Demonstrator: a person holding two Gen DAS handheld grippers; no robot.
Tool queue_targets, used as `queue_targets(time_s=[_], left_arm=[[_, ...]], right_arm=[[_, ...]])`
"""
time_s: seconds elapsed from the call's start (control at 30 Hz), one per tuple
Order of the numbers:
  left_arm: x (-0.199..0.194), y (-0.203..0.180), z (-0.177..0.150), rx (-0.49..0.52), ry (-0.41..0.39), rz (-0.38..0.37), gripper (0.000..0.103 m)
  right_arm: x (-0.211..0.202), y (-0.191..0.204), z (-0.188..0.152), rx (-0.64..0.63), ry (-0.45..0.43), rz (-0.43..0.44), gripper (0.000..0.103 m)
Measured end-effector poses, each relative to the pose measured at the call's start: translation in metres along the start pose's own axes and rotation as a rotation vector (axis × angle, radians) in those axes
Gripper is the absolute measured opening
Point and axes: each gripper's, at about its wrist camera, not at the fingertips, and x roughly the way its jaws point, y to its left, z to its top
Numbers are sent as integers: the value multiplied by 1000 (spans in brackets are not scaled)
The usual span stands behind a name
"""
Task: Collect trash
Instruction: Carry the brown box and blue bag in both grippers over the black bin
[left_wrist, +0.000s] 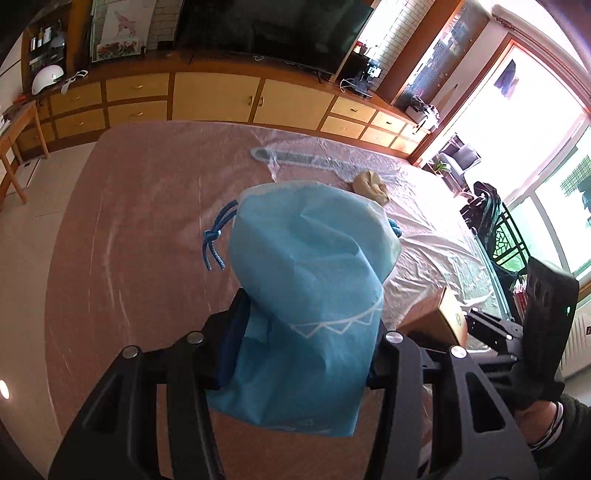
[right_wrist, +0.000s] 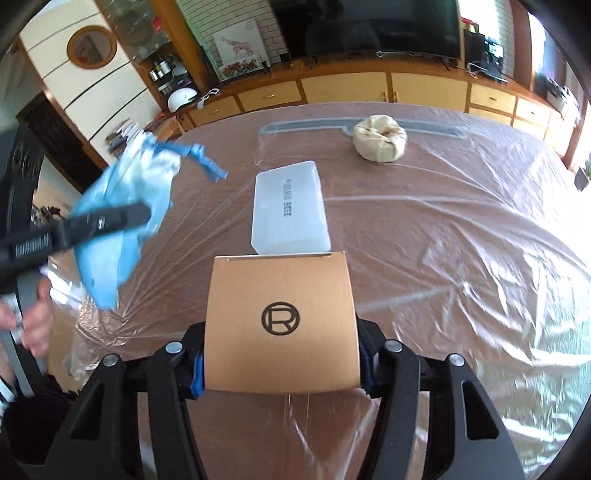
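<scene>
My left gripper (left_wrist: 299, 354) is shut on a light blue drawstring bag (left_wrist: 310, 280) and holds it above the table; its dark blue cord (left_wrist: 218, 236) hangs at the left. The bag also shows at the left of the right wrist view (right_wrist: 122, 218). My right gripper (right_wrist: 282, 365) is shut on a brown cardboard box (right_wrist: 280, 321) with a circled R; a white plastic tray (right_wrist: 290, 210) sticks out of its far end. The box's corner shows in the left wrist view (left_wrist: 439, 317). A crumpled beige paper wad (right_wrist: 380, 138) lies on the far table, also in the left wrist view (left_wrist: 371, 186).
The table (right_wrist: 443, 229) is covered by a pink cloth under clear plastic sheeting. A grey strip (right_wrist: 306, 127) lies under the plastic near the far edge. Beyond stand wooden cabinets (right_wrist: 343, 86) with a television (right_wrist: 369, 26). A dark chair (left_wrist: 487, 218) stands at the table's right side.
</scene>
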Motion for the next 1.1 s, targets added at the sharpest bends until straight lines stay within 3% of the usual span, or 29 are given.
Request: queue_targets(time_s=[0.2,0.6,1.1], left_arm=[[-11,-14,-26,31,-16,31,51],[-34,-37,-67,124,-19,46,51],[-60,-66,-112,259,-1,-12,51]], right_arm=[[-22,-1,-16,38,-6,27,57],[-63,1,-53,55,-11,4,57],[-106,17,-103,45,-20,-18,57]])
